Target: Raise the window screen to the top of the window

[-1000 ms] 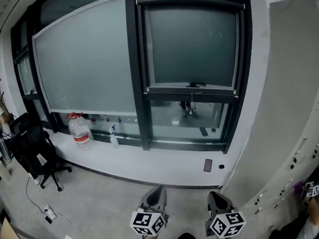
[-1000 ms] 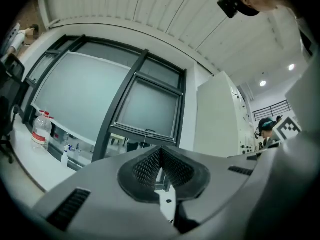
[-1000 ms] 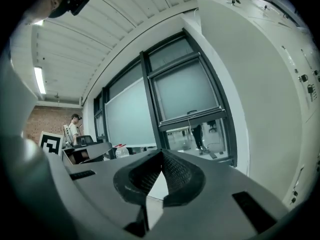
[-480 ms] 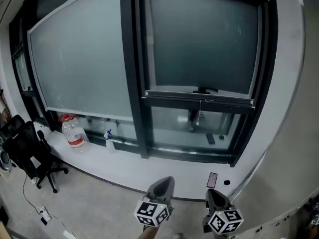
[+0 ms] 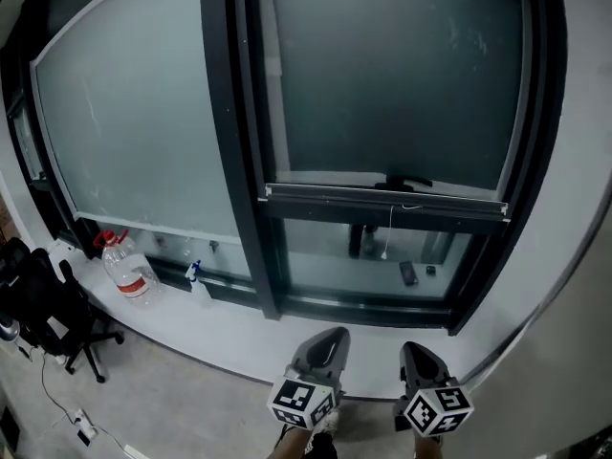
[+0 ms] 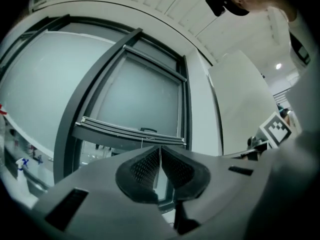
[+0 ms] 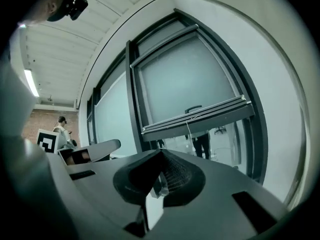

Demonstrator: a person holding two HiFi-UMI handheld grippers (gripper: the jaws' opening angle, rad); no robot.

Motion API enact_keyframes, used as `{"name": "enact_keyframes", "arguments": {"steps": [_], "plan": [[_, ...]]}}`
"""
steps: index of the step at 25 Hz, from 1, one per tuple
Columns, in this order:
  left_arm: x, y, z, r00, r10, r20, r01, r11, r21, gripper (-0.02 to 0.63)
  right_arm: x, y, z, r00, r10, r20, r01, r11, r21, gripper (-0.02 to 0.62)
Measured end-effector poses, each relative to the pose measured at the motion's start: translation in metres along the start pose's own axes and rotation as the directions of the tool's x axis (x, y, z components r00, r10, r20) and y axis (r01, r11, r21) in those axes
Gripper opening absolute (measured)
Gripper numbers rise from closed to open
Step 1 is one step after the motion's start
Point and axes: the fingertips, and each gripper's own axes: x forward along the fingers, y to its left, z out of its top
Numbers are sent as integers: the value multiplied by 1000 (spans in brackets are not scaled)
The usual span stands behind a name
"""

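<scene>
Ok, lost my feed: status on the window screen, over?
Left gripper and right gripper shut, empty. Screen bar low in window, not gripped. Nothing seen blocking.

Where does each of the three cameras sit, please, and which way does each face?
Head view: on the person's head, looking steeply down at the screen's bottom bar and the sill; the left gripper and right gripper show at the bottom edge.
Left gripper view: on the left gripper, looking along its shut jaws, up at that bar; the right gripper's marker cube shows at right.
Right gripper view: on the right gripper, along its shut jaws, toward that bar; the left gripper shows at left.
Shared: all three show the bottom bar and its handle.
</scene>
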Motion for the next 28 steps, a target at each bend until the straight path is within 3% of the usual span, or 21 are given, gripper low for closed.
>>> {"name": "enact_keyframes", "arguments": {"steps": [9,14,20,25,28], "plan": [[146,94,4,998,-56,-10,56,996,73,3,130,-85,55,990,-115,81,115,993,16,5],[192,138,-1,997,-67,-26,70,990,125,3,182,-116,70,987,-139,81,144,988,-55,5],[224,184,-16,997,-59,-45,63,993,97,4,210,-142,74,958,-251,139,254,967,-8,5],[243,198,-12,997,-46,-62,53,991,121,3,225,-146,75,969,-218,119,228,971,-75,5],[250,203,-7,996,-8,-88,17,994,110,5,233,-153,79,979,-171,109,177,983,-49,5]]}}
